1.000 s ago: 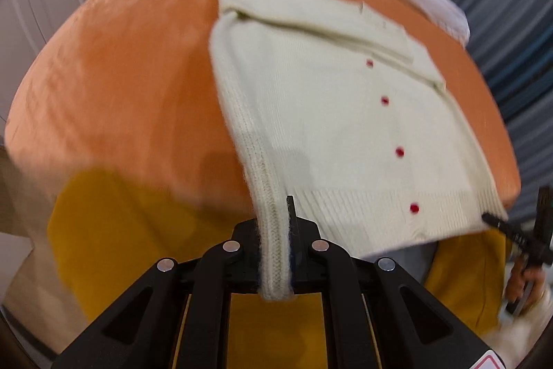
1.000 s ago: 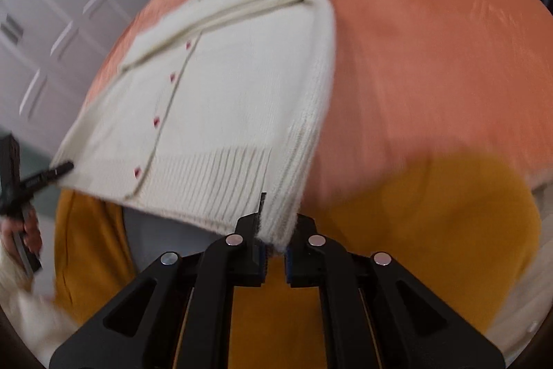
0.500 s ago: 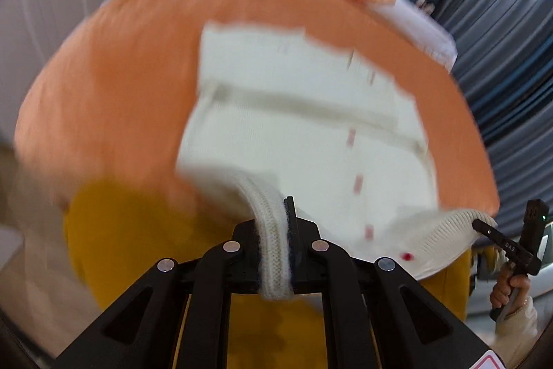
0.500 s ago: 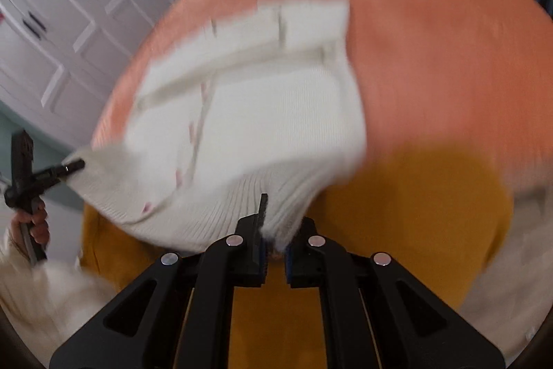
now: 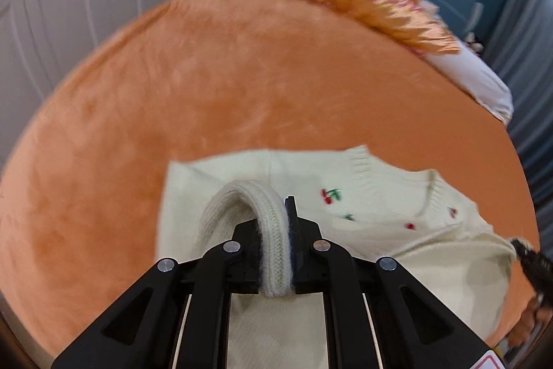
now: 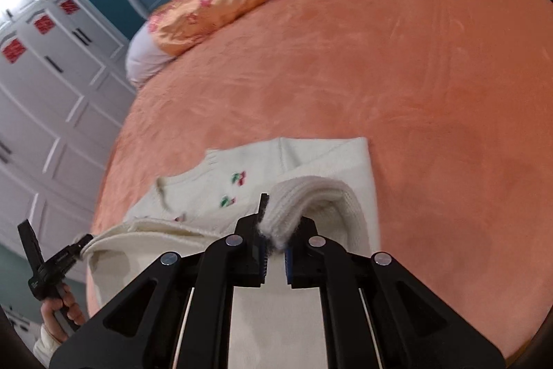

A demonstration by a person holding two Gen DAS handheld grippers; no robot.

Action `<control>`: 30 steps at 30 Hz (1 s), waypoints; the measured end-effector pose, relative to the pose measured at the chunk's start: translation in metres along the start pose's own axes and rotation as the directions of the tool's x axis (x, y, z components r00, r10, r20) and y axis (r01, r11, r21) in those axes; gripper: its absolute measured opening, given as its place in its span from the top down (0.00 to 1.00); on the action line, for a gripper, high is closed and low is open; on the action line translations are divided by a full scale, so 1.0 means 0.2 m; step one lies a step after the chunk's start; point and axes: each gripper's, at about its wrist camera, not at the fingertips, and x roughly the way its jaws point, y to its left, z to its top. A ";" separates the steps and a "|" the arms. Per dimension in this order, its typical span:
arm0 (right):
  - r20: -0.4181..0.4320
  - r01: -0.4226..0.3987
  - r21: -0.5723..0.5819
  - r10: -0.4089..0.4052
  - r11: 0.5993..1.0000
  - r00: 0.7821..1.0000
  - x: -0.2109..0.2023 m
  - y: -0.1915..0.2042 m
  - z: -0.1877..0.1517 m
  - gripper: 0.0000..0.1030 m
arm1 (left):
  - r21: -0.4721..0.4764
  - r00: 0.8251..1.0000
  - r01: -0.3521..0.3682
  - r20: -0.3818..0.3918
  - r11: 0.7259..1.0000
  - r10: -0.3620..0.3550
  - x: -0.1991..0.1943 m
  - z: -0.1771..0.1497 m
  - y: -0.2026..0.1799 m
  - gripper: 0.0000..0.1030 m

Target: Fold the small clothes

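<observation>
While the cream cardigan (image 5: 363, 217) is lying on the orange bedspread (image 5: 172, 92) with its ribbed hem doubled over toward the collar, the left gripper (image 5: 274, 251) is pinching the hem's left corner, knit bulging up between its closed fingers. At the other end of the hem, the right gripper (image 6: 274, 246) is clamping the right corner the same way, with fuzz squeezed between its blue pads (image 6: 288, 261).

The likeliest fault, I judge, is an uneven fold: if one corner is being carried further than the other, the hem is going to land askew across the cherry embroidery (image 6: 238, 178) and the buttons. The thick ribbing may also be slipping in either grip, since the knit is soft and bulky, and a dropped corner would be letting the fold spring open. Fibres could be catching on the pads at release, dragging the hem back. The pillows (image 6: 214, 2) at the bed's head are lying well apart from the work.
</observation>
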 end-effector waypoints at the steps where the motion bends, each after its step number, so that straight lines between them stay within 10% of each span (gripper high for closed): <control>1: 0.012 0.001 0.007 -0.001 1.000 1.000 0.01 0.00 0.01 0.92 | -0.041 1.000 0.007 -0.008 0.999 -0.007 0.05 -0.01 0.02 0.90; 6: 0.208 -0.182 0.072 0.164 0.981 0.964 -0.23 -0.05 -0.07 0.75 | -0.153 0.988 0.125 0.104 0.980 -0.110 -0.10 -0.05 0.13 0.82; 8: 0.317 -0.139 0.057 0.114 0.989 0.942 -0.36 -0.06 -0.15 0.36 | -0.172 0.981 0.167 0.131 0.971 -0.146 -0.21 -0.09 0.17 0.64; 10: 0.341 -0.098 0.022 0.084 0.995 0.936 -0.45 -0.09 -0.25 0.35 | -0.207 0.980 0.101 0.191 0.973 -0.061 -0.32 -0.17 0.23 0.35; 13: 0.237 -0.001 0.001 0.000 1.000 0.971 -0.44 -0.16 -0.40 0.35 | -0.211 0.962 0.066 0.273 0.975 -0.006 -0.47 -0.31 0.32 0.31; 21: 0.039 0.058 0.047 -0.060 0.997 0.997 -0.37 -0.31 -0.66 0.35 | -0.218 0.998 0.063 0.001 0.974 -0.064 -0.28 -0.61 0.40 0.30; 27: -0.026 0.068 0.048 -0.067 0.997 0.997 -0.25 -0.26 -0.62 0.37 | -0.194 0.999 0.043 -0.006 0.980 -0.045 -0.23 -0.62 0.38 0.30; 29: -0.054 0.090 0.019 -0.089 0.996 0.995 -0.24 -0.24 -0.61 0.76 | -0.160 0.999 -0.007 -0.035 0.987 0.001 -0.23 -0.60 0.39 0.65; 30: -0.059 0.077 0.007 -0.077 0.997 0.995 -0.25 -0.23 -0.61 0.80 | -0.147 0.999 -0.010 -0.042 0.989 0.004 -0.23 -0.60 0.39 0.77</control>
